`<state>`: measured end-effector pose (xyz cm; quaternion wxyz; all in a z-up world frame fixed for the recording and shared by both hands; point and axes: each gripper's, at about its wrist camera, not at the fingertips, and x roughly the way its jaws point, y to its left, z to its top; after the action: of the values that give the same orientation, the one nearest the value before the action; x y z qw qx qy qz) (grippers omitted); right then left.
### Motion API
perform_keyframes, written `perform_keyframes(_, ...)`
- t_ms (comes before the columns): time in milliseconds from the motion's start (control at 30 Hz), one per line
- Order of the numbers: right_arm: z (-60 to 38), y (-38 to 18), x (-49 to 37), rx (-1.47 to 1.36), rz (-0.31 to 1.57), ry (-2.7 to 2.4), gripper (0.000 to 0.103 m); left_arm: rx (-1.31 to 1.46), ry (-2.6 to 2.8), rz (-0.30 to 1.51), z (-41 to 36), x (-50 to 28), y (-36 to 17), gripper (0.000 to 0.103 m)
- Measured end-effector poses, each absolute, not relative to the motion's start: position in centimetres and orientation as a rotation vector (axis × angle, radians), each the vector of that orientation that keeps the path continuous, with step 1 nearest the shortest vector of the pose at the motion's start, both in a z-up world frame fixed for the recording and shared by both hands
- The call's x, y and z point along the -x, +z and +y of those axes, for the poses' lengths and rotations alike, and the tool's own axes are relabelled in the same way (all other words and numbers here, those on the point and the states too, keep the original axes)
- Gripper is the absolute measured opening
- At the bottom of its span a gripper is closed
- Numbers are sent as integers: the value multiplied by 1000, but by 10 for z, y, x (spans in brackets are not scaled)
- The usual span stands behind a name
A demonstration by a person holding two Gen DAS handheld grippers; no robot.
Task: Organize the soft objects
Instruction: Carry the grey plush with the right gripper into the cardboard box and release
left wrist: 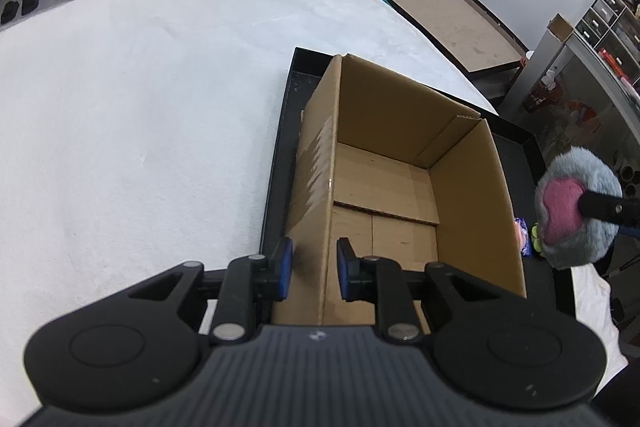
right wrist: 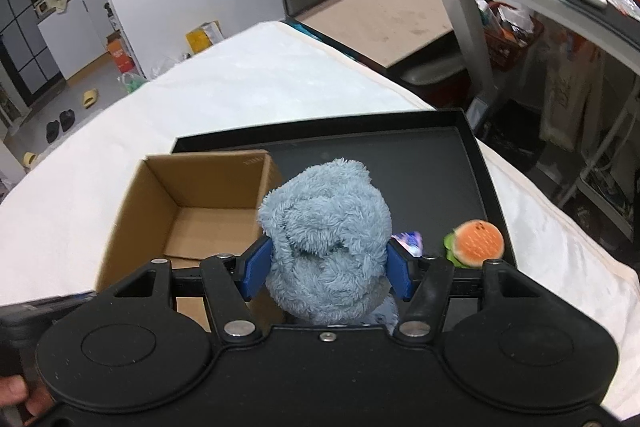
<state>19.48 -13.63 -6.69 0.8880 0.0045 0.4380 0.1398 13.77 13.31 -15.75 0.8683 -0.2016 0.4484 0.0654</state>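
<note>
An open cardboard box (left wrist: 400,195) stands empty in the left part of a black tray (left wrist: 276,163) on a white cloth. My left gripper (left wrist: 315,267) is shut on the box's near left wall, one blue pad on either side. My right gripper (right wrist: 326,263) is shut on a fluffy grey-blue plush toy (right wrist: 328,227), held above the tray (right wrist: 440,163) just right of the box (right wrist: 200,211). In the left wrist view that plush (left wrist: 576,227) shows a pink patch and hangs off the box's right side.
A small burger plush (right wrist: 476,241) and a purple-pink soft item (right wrist: 408,239) lie in the tray's near right part. The white cloth (left wrist: 140,127) spreads wide to the left. Chairs, a low board and a cluttered shelf stand beyond the table's right edge.
</note>
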Motion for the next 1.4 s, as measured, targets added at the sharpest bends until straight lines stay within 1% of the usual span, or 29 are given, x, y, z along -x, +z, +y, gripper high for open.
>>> perform_keyframes(533, -74, -45, -200, 0, 858, 417, 58, 460, 102, 948, 138, -138, -161, 20)
perform_keyframes(1033, -28, -66, -204, 39, 920, 482, 59, 487, 84, 948, 144, -138, -165, 20)
perform_keyframes(1100, -24, -66, -205, 38, 917, 484, 64, 498, 82, 949, 146, -138, -166, 20)
perform_keyframes(1133, -22, -64, -204, 33, 898, 498, 69, 501, 83, 949, 146, -138, -166, 20)
perform_keyframes(1167, -22, -62, -201, 30, 870, 513, 77, 504, 83, 948, 147, -139, -167, 20)
perform_keyframes(1233, -20, -56, -196, 42, 821, 522, 86, 503, 82, 946, 147, -139, -167, 20)
perform_keyframes(1400, -28, -57, -196, 45, 842, 499, 86, 499, 78, 949, 146, -138, -167, 20)
